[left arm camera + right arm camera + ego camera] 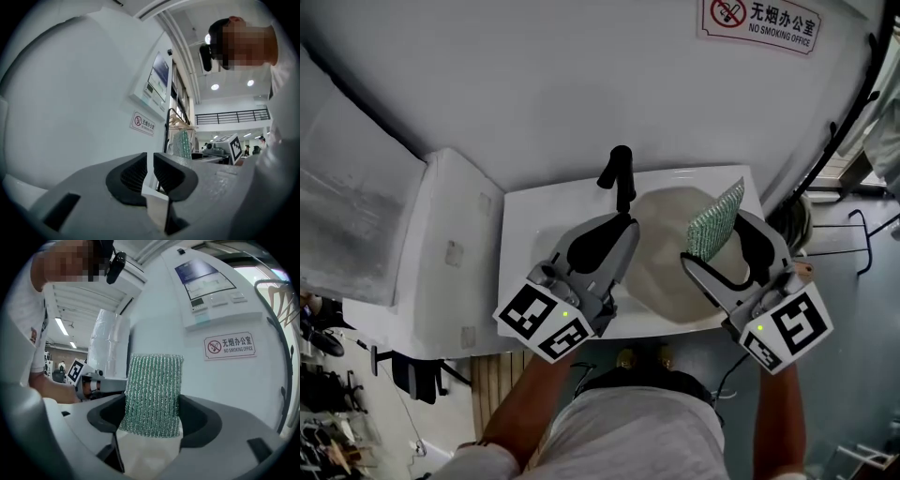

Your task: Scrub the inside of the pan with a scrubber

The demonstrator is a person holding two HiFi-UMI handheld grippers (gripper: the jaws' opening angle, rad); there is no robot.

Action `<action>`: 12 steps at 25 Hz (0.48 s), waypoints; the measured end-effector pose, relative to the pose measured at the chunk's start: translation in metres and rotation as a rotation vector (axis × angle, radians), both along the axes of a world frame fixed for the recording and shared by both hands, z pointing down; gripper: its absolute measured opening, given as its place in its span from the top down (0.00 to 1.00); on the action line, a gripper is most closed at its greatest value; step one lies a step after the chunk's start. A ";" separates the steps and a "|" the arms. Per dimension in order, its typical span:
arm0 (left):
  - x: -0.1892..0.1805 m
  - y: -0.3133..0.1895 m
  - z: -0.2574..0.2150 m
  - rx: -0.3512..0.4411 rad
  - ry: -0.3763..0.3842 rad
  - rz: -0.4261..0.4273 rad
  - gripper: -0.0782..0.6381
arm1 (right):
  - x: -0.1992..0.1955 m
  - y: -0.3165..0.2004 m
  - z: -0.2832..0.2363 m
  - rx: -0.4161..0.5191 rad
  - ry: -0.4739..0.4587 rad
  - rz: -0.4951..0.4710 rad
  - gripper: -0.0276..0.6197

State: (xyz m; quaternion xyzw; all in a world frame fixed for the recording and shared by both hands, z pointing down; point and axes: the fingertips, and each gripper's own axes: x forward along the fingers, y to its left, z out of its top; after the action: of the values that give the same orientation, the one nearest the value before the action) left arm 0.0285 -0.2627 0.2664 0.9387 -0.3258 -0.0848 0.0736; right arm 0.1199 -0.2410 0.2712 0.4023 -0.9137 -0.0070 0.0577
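Observation:
A cream-coloured pan [664, 281] lies in the white sink [523, 217], below both grippers. My right gripper [713, 238] is held above the pan's right half, shut on a green mesh scrubber [716, 221] that stands up between its jaws. In the right gripper view the scrubber [153, 392] fills the space between the pads of the right gripper [153, 414]. My left gripper [622, 228] hovers over the pan's left edge, near the black tap [619, 174]. The jaws of the left gripper [150, 162] stand a narrow slit apart with nothing between them.
A white wall rises behind the sink, with a no-smoking sign [759, 22] and a control panel [211, 287]. A white wrapped block [450, 246] adjoins the sink's left side. A black rack and cables [848, 112] stand at the right.

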 end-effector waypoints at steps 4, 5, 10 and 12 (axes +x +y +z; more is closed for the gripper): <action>0.009 0.011 -0.007 0.053 -0.006 0.027 0.83 | 0.001 0.010 -0.006 0.041 -0.035 -0.018 0.41; 0.010 0.013 -0.009 0.063 -0.005 0.031 0.84 | 0.001 0.012 -0.007 0.048 -0.043 -0.022 0.41; 0.015 0.022 -0.009 0.091 0.003 0.041 0.86 | -0.002 0.022 -0.010 0.084 -0.084 -0.053 0.41; 0.016 0.026 -0.009 0.098 0.007 0.046 0.86 | -0.004 0.027 -0.010 0.094 -0.094 -0.064 0.41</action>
State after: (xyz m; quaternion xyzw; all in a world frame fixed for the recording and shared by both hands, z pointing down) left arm 0.0442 -0.2365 0.2573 0.9481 -0.2995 -0.1024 0.0305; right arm 0.1163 -0.2141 0.2609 0.3748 -0.9265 -0.0328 -0.0048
